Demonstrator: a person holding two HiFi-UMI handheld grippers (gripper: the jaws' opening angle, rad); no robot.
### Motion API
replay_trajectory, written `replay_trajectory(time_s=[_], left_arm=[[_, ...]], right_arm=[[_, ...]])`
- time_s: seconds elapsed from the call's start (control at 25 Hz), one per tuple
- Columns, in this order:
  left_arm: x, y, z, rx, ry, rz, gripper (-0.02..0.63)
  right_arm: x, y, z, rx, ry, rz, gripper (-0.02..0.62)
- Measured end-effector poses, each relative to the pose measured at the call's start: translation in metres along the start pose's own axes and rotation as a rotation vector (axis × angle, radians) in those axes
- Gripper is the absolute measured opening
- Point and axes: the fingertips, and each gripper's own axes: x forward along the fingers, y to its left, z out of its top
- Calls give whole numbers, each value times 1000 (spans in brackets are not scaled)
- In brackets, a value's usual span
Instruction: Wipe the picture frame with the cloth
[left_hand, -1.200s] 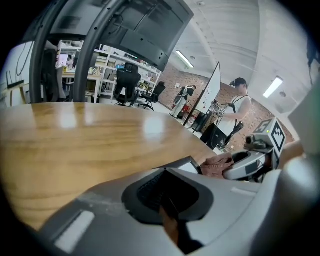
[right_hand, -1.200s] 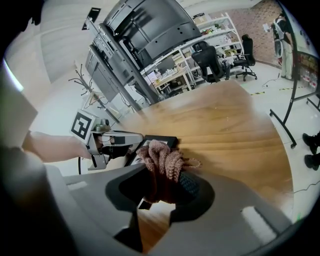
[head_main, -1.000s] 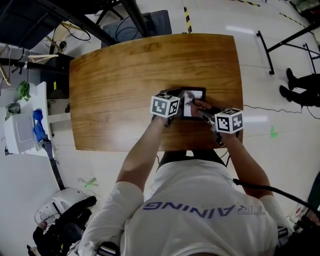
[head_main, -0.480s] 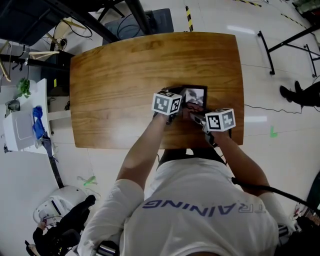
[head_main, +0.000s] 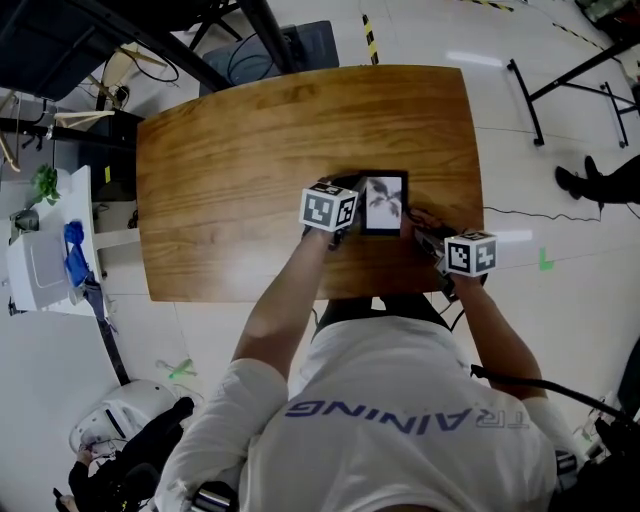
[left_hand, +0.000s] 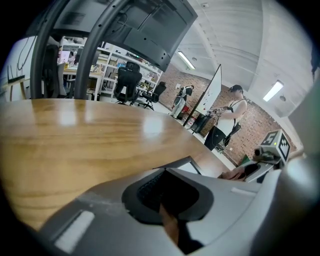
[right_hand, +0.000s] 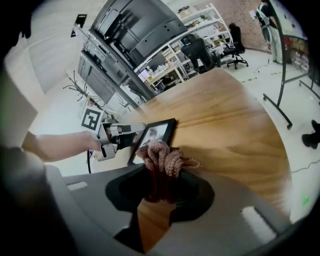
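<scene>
1. Wiping looks mid-course, by my reading. The picture frame (head_main: 384, 203) lies flat near the near edge of the desk (head_main: 250, 160). The pink knitted cloth (right_hand: 162, 159) sits at the frame's right edge, off the glass. How much is cleaned I cannot tell.
2. My right tool (right_hand: 159, 187) is clamped on the cloth, forearm reaching in from the right, low over the desk.
3. My left tool (left_hand: 165, 197) appears closed on the frame's left edge, steadying it, arm stretched straight ahead.
</scene>
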Motion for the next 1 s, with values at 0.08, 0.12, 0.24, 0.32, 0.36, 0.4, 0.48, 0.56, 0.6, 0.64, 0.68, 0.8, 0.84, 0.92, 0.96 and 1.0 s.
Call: replay_trajectory(time_s=[0.08,0.12,0.24,0.32,0.36,0.4,0.48,0.56,0.6,0.64,0.68,0.8,0.84,0.92,0.96,1.0], left_arm=[[0,1,1,11,-7,9,6],[0,1,2,18,-11,14,6],[0,3,-2,28,-14,28,6],[-8,0,-3,33,-30,37,6],[-16,-4,2,42,-56,38,6],[-27,-10,10,56,-92,38,6],[-54,-25,30,96,-175,45,6],[-87,-40,49,128,-255,70,6],[-104,-48,56,141,-291,87,6],[-123,-56,64,155,-324,104,6],[-141,-64,71,170,-356,121,6],[-188,-79,98,207,-480,185,6],[-202,-81,107,210,-526,207,6],[-229,-81,124,214,-605,245,6],[-241,-81,130,220,-635,260,6],[-250,-81,135,230,-658,273,6]], right_arm=[[0,4,1,-48,-18,-1,123],[0,6,3,-62,-33,7,123],[-9,15,18,-91,-132,26,121],[-23,20,35,-106,-219,25,121],[-33,21,45,-115,-266,21,121],[-43,22,56,-128,-312,16,121],[-68,23,79,-169,-400,-4,120],[-96,26,100,-209,-482,-22,118],[-110,29,109,-225,-520,-29,118],[-124,33,118,-239,-555,-37,118],[-137,37,126,-253,-586,-45,118],[-168,48,155,-319,-656,-58,117],[-175,52,164,-344,-669,-59,117],[-180,61,177,-391,-677,-55,117],[-180,66,181,-410,-675,-49,117],[-179,70,185,-425,-674,-40,117]])
